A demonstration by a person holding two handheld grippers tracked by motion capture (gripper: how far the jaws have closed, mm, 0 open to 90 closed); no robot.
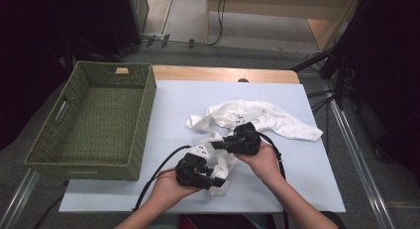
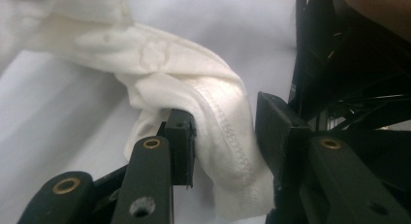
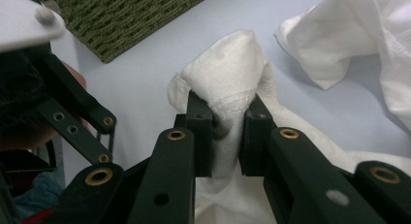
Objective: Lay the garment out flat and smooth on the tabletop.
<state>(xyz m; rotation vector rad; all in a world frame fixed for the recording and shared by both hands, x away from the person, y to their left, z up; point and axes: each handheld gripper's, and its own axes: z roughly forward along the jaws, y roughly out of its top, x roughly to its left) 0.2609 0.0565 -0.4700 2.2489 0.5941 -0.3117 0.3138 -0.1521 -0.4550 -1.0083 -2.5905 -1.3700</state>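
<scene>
A white garment (image 1: 257,117) lies crumpled on the light blue table top (image 1: 168,105), with one end bunched up near the person's hands. My right gripper (image 3: 228,112) is shut on a fold of that white cloth (image 3: 228,64), which bulges above the pads. In the high view the right gripper (image 1: 216,145) points left, just above the left gripper (image 1: 218,181). The left gripper (image 2: 223,127) stands open, and a hemmed roll of the cloth (image 2: 213,103) hangs between its jaws. The cloth lies against one pad (image 2: 180,136), with a gap toward the other.
An empty green woven basket (image 1: 144,120) stands at the table's left side. A black cable (image 1: 158,169) trails from the left gripper toward the front edge. Dark stands and cables sit on the floor at the right.
</scene>
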